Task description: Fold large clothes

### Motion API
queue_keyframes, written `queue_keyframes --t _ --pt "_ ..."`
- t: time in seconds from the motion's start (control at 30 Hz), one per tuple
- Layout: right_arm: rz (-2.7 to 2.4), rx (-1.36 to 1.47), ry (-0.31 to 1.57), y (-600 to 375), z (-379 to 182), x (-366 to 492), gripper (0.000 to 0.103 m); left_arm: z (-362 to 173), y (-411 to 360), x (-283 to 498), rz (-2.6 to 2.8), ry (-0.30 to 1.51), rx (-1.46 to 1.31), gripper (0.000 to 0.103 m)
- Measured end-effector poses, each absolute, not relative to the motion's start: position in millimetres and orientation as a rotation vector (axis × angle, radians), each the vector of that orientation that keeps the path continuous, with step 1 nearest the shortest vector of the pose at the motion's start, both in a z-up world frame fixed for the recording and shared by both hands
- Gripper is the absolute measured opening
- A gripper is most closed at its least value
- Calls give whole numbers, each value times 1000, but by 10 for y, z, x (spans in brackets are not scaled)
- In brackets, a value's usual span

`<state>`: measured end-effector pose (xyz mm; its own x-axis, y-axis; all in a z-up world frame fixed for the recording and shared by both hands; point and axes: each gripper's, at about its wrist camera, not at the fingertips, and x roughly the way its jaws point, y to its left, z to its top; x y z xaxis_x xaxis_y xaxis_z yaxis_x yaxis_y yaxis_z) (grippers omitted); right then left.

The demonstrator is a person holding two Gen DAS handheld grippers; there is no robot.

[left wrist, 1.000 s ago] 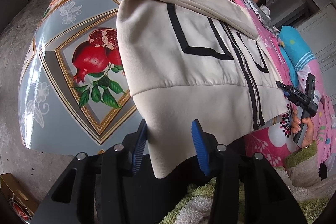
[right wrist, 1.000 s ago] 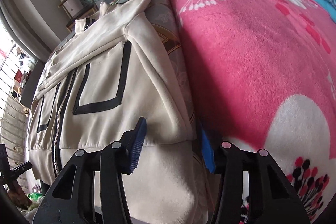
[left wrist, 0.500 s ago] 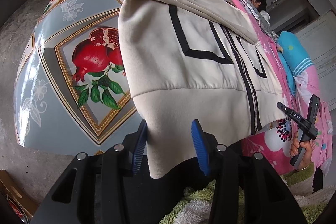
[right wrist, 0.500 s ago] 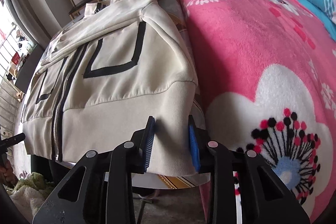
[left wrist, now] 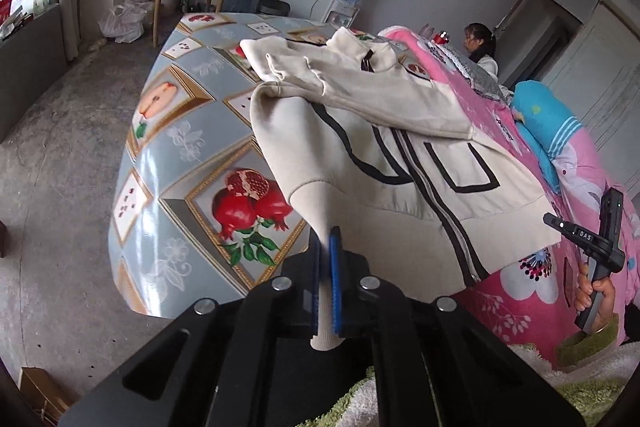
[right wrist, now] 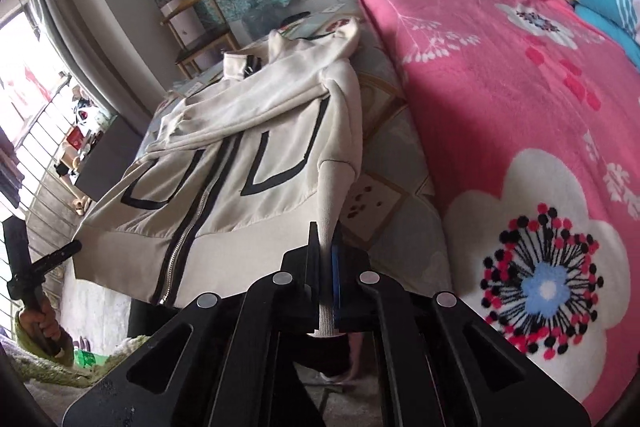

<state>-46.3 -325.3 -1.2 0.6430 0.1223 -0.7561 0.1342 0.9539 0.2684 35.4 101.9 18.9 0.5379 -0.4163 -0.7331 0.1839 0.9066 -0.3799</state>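
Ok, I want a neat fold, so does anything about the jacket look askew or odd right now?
Slightly. The jacket hangs off the table at its hem, and its sleeves lie bunched across the chest. Each gripper, left and right, is shut on a hem corner. No damage shows.

Cream zip-up jacket (left wrist: 400, 163) with black line trim, front up on a fruit-patterned table (left wrist: 168, 155); sleeves folded across the chest. Ribbed hem lifted off the table edge at both corners, zipper closed.
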Motion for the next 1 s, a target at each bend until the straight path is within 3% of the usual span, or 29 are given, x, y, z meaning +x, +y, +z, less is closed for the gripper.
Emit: queue_keyframes --t 0.1,0.3,0.37,0.4,0.43,0.47,0.5,0.67,1.0 --pt "-16 321 918 -3177 -88 -589 4 147 1156 319 -350 978 -267 4" --pt "-116 428 1105 -3399 -778 -525 9 -525 1098 334 -318 1205 -237 9" --pt "-152 431 1119 -3448 -773 -523 22 -505 1152 333 -307 1207 -239 10" --pt "-175 397 1108 -3457 -711 -530 25 -442 1204 319 -319 1188 -253 18" --pt "-191 365 1094 -3453 -623 -541 34 -374 1254 300 -323 1164 -263 30" --pt "-204 343 1074 -3469 -541 -536 42 -291 1310 304 -315 1131 -265 34" --pt "-205 334 1057 -3490 -486 -515 43 -241 1341 335 -305 1106 -260 39" --pt "-193 235 986 -3467 -348 -72 52 -156 1293 843 -261 1017 -245 43" --pt "-96 175 1009 -3359 -631 927 53 -475 915 2002 -251 1066 -215 45"
